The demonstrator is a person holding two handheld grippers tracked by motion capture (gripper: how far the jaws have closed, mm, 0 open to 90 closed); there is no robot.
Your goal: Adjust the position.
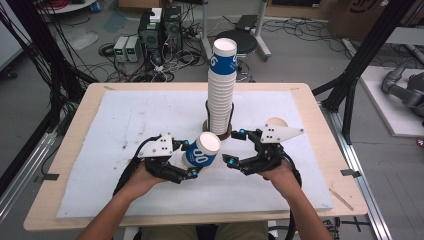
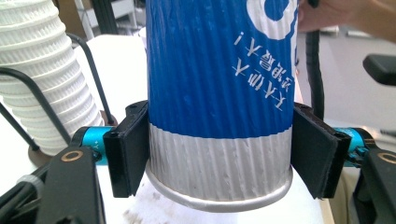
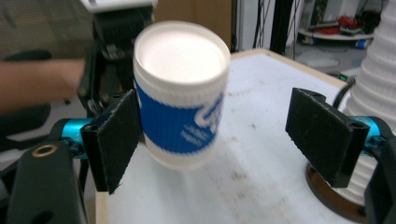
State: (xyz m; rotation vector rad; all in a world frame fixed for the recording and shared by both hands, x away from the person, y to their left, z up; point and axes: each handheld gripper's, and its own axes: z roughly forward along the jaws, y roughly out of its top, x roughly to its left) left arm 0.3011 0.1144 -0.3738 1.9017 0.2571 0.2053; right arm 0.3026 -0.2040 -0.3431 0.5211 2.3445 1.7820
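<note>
A blue-and-white ribbed paper cup [image 1: 202, 150] is tilted, its open mouth facing up and right. My left gripper [image 1: 190, 159] is shut on its lower part. In the left gripper view both pads press the cup [image 2: 219, 70] at its silver-white base band. My right gripper [image 1: 236, 147] stands open just right of the cup. In the right gripper view the cup [image 3: 180, 93] hangs off the mat ahead of the left pad, and nothing touches the pads. A tall stack of white cups [image 1: 221, 90] topped by a blue one rises from a dark wire holder behind both grippers.
A white foam mat [image 1: 125, 125] covers the wooden table [image 1: 75, 150]. One more cup [image 1: 276, 121] lies behind the right gripper's plate. The stack's holder base [image 3: 331, 196] sits close to the right gripper's right jaw. Boxes and cables lie on the floor beyond the table.
</note>
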